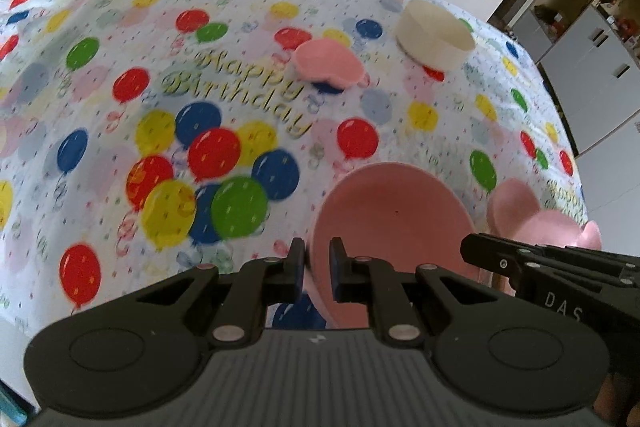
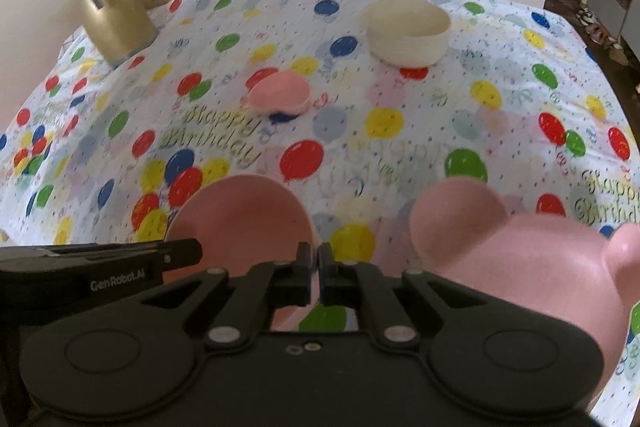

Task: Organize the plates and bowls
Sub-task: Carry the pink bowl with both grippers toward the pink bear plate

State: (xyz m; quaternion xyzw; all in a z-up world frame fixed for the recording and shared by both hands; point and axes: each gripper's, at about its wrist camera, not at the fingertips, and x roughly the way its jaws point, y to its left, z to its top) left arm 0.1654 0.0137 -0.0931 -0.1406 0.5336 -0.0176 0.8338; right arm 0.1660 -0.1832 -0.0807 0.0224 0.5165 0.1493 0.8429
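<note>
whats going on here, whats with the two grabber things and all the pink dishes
A person is tidying dishes on a table with a balloon tablecloth, holding a gripper in each hand. The left gripper is clamped on the rim of a round pink bowl, which is tilted up. The right gripper has its fingers nearly closed just right of that bowl, beside a pink plate with ears; whether it grips anything is unclear. Farther back sit a small pink bowl and a cream bowl.

"Happy Birthday" in gold script on tablecloth (image 1: 240,83), mid-table; same print repeats at the cloth's right edge in right wrist view (image 2: 608,195), partly cut off; "GenRobot.AI" on left gripper (image 2: 120,283) body; "DAS" on right gripper (image 1: 562,303) body, rest out of frame.
</note>
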